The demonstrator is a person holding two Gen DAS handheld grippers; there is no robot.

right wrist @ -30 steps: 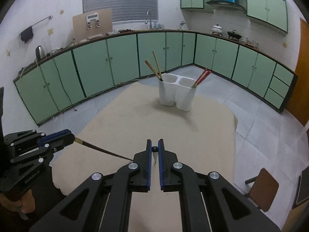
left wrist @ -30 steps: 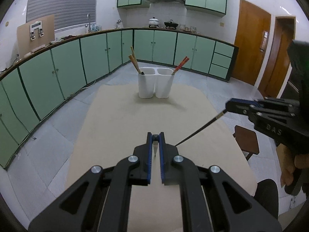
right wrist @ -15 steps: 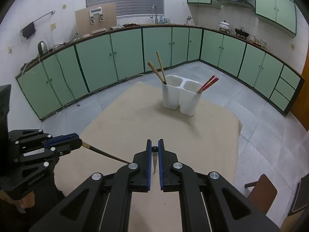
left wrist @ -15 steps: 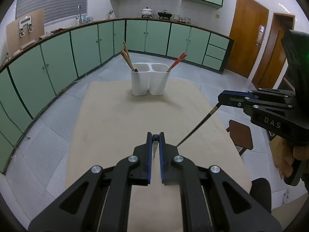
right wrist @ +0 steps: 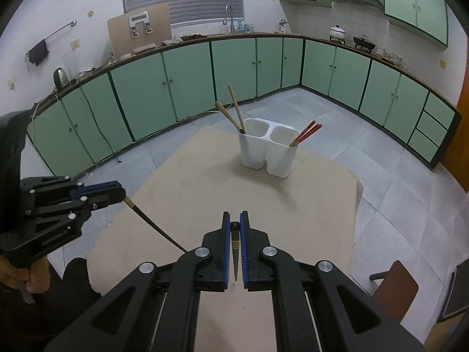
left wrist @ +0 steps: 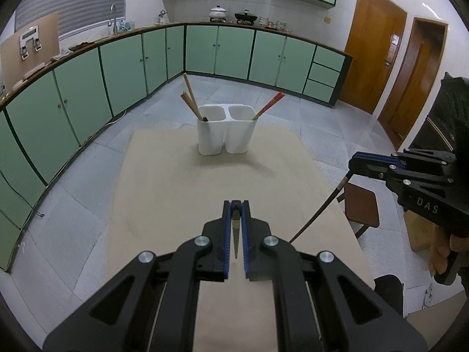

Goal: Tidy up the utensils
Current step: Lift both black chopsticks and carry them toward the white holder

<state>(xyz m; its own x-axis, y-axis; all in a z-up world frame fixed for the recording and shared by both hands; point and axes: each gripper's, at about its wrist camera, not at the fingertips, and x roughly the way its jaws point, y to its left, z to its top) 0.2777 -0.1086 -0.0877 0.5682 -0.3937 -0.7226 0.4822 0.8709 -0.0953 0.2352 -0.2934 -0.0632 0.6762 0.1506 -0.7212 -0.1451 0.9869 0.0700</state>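
A white two-compartment holder (left wrist: 225, 138) (right wrist: 266, 152) stands at the far end of the beige table (left wrist: 176, 190) (right wrist: 187, 182). Wooden chopsticks (left wrist: 190, 96) (right wrist: 234, 108) lean in its left cup, red chopsticks (left wrist: 268, 105) (right wrist: 306, 132) in its right cup. My left gripper (left wrist: 235, 204) (right wrist: 121, 193) is shut on a dark chopstick (left wrist: 235, 234) (right wrist: 152, 224) above the near part of the table. My right gripper (right wrist: 234, 214) (left wrist: 356, 161) is shut on a second dark chopstick (right wrist: 234, 249) (left wrist: 319, 208). Both sticks hang down and back from the pads.
A brown stool (left wrist: 360, 208) (right wrist: 395, 290) stands on the tiled floor right of the table. Green cabinets (left wrist: 123, 70) curve around the room, with wooden doors (left wrist: 372, 58) at the right. A person's hand (left wrist: 439, 249) holds the right gripper's handle.
Both grippers have risen above the table, each with its dark chopstick in it. The views take in more of the far wall. Neither grip has changed.
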